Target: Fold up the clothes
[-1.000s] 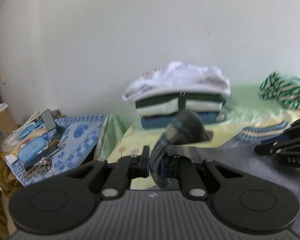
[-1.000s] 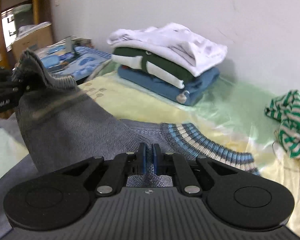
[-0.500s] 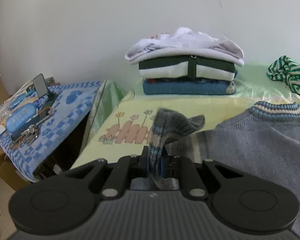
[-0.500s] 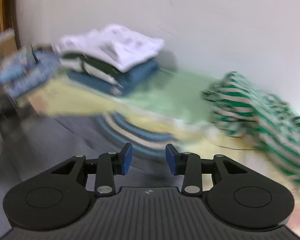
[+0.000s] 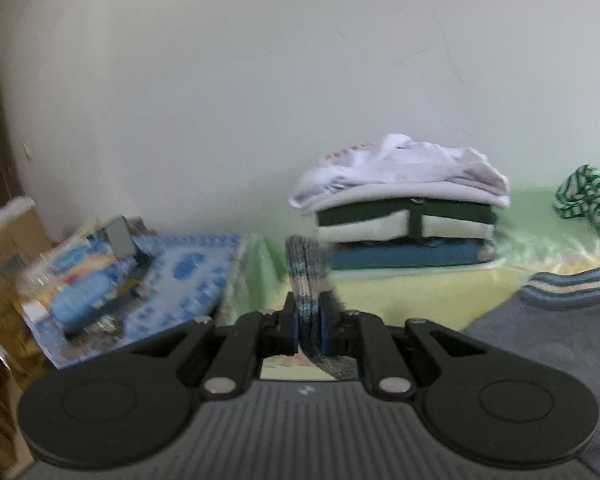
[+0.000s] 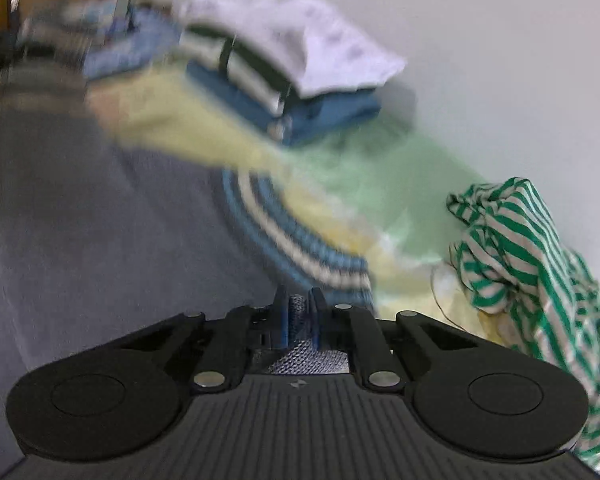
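A grey knit sweater (image 6: 100, 216) with a blue and cream striped collar (image 6: 300, 248) lies spread on the bed. My left gripper (image 5: 307, 322) is shut on its striped sleeve cuff (image 5: 305, 264), which stands up between the pads. The sweater body shows at the right in the left wrist view (image 5: 540, 340). My right gripper (image 6: 298, 318) is shut on a fold of the grey sweater near the collar. The right wrist view is blurred.
A stack of folded clothes (image 5: 404, 216) stands against the wall, also in the right wrist view (image 6: 292, 68). A crumpled green striped garment (image 6: 524, 256) lies at the right. A cluttered side table with a blue patterned cloth (image 5: 172, 276) stands left of the bed.
My right gripper was open half a second ago and is now shut on the sweater near the collar. My left gripper has kept hold of the cuff and swung left.
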Available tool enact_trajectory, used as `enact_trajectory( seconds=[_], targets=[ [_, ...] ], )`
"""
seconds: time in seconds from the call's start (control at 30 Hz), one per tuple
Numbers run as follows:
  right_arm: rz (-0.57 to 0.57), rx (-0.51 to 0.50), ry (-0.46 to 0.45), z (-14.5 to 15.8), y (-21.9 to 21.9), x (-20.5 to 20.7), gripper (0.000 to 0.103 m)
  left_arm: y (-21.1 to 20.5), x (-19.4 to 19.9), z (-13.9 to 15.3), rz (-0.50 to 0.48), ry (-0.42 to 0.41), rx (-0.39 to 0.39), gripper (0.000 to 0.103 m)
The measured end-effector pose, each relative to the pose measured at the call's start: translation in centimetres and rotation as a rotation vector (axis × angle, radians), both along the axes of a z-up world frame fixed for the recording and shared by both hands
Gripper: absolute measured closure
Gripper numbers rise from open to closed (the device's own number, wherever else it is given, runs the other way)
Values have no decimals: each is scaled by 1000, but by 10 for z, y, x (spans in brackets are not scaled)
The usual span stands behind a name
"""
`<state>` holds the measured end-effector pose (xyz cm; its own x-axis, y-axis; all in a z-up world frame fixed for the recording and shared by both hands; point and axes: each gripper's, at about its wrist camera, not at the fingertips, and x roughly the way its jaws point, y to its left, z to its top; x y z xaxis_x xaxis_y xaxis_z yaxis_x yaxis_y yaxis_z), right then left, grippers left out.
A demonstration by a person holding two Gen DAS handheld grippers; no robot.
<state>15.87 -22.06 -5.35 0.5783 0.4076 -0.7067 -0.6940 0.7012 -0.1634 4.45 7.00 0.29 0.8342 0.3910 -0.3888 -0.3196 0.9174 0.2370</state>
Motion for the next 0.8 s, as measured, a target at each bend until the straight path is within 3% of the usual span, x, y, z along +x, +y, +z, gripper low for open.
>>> enact_trajectory(
  seconds=[0.07, 0.2, 0.23, 0.33, 0.4, 0.47, 0.53, 0.57, 0.6, 0.63, 0.73, 0.8],
  targets=[
    [-20, 30, -2, -4, 3, 2, 92, 6, 3, -11, 13, 41, -9, 91],
    [1, -81, -19, -21, 17, -2, 82, 14, 1, -29, 26, 109, -40, 91],
    [-7, -72, -28, -16, 17, -4, 73, 15, -1, -32, 27, 120, -52, 91],
    [22, 49, 5, 5, 15, -9, 64, 20, -7, -41, 30, 156, -86, 83],
    [92, 57, 50, 7, 30, -11, 57, 23, -10, -47, 31, 179, -109, 80],
    [152, 33, 78, 1, 48, -13, 56, 26, -11, -49, 32, 189, -133, 80],
    [173, -8, 87, -12, 65, -14, 65, 28, -9, -48, 36, 186, -148, 81],
    [171, -19, 93, -17, 71, -13, 73, 29, -8, -48, 38, 184, -156, 90],
    [162, 4, 103, -18, 73, -13, 91, 30, -7, -47, 40, 183, -163, 97],
    [153, 25, 108, -19, 75, -12, 98, 32, -7, -46, 41, 175, -173, 97],
    [127, 78, 82, -12, 83, -16, 99, 37, -12, -33, 43, 114, -183, 96],
    [105, 112, 89, -13, 87, -16, 99, 36, -12, -31, 43, 108, -149, 96]
  ],
)
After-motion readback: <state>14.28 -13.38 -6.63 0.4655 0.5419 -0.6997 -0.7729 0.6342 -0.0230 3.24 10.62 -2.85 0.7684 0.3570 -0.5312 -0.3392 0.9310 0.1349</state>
